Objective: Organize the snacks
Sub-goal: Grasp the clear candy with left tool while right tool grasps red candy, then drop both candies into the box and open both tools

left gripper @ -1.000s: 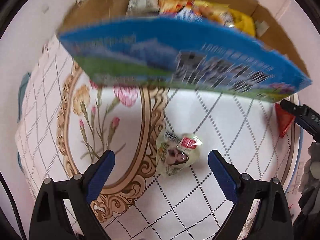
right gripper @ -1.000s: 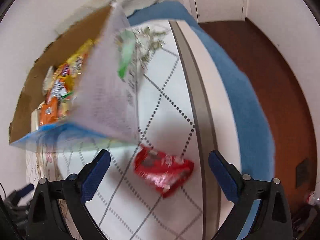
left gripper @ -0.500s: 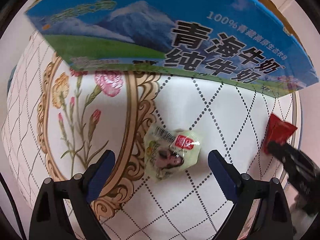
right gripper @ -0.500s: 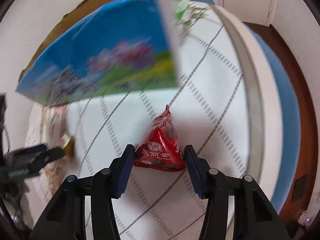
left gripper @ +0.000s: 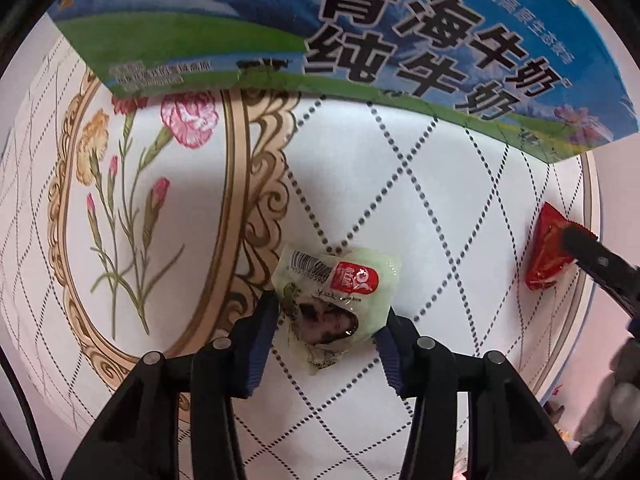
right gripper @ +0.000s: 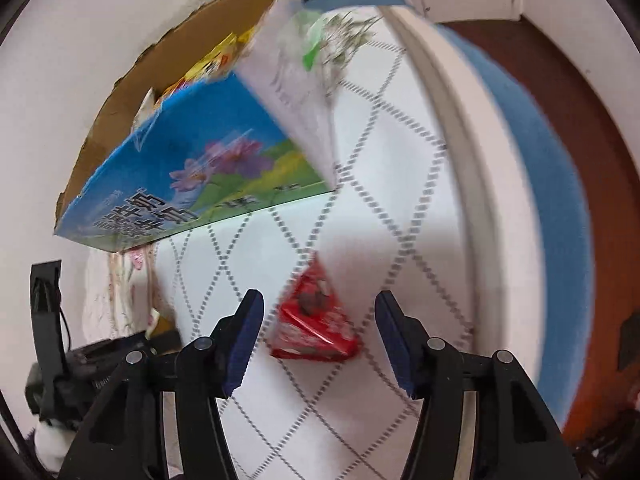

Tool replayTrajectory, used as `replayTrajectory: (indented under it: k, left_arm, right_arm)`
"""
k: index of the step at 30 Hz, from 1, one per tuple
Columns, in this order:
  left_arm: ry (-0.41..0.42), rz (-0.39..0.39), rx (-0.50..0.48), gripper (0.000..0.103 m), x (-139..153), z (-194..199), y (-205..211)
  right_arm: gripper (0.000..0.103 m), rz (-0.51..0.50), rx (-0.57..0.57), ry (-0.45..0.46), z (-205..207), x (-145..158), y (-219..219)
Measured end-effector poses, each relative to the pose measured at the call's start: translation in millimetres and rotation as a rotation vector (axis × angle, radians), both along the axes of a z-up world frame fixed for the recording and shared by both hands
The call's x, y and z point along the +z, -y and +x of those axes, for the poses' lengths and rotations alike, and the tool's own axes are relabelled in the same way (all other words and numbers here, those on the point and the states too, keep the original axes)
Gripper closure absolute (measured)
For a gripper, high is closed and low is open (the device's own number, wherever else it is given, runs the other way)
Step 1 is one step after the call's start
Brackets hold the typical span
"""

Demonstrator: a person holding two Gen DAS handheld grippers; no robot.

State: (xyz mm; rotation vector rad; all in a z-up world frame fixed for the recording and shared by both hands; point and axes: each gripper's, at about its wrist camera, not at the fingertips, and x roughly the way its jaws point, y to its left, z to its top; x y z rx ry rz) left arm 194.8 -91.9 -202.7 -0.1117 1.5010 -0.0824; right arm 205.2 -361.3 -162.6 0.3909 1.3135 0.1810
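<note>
Left wrist view: left gripper (left gripper: 328, 312) clamps the green snack packet (left gripper: 336, 300) for boxing; right gripper (right gripper: 318, 320) seemingly straddles the red packet (right gripper: 312, 328), fingers apart.

Pale green packet (left gripper: 340, 296) with red label and black barcode. Red packet (right gripper: 314, 326), glossy. Blue carton (left gripper: 360, 40) with green band, black lettering, pink flowers, brown cardboard inside. White cloth (left gripper: 420, 208) with dotted diamond grid, gold scrolled frame, pink and yellow carnations. Black grippers with blue pads (left gripper: 262, 334).
</note>
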Motion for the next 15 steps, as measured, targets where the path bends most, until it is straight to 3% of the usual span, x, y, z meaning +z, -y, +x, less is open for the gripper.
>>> replayTrajectory:
  k: [1, 3, 4, 8, 15]
  left_arm:
    - [-0.001, 0.001, 0.0, 0.059, 0.4, 4.3, 3.1]
    - [0.002, 0.001, 0.005, 0.059, 0.2, -8.6, -2.5]
    - [0.002, -0.002, 0.008, 0.061, 2.3, -9.6, -2.2]
    - [0.013, -0.024, 0.014, 0.068, 14.4, -8.0, -0.2]
    - [0.052, -0.082, 0.023, 0.069, 38.5, -22.1, -2.4]
  right_arm:
    - [0.043, -0.014, 0.023, -0.022, 3.8, -8.6, -7.7]
    - [0.059, -0.047, 0.038, -0.039, 7.2, -19.3, -19.9]
    - [0.062, -0.057, 0.055, -0.034, 6.9, -20.4, -25.0]
    - [0.063, -0.032, 0.065, -0.018, 0.8, -15.6, -33.4]
    - [0.064, 0.035, 0.081, 0.009, -11.4, 0.1, -58.7]
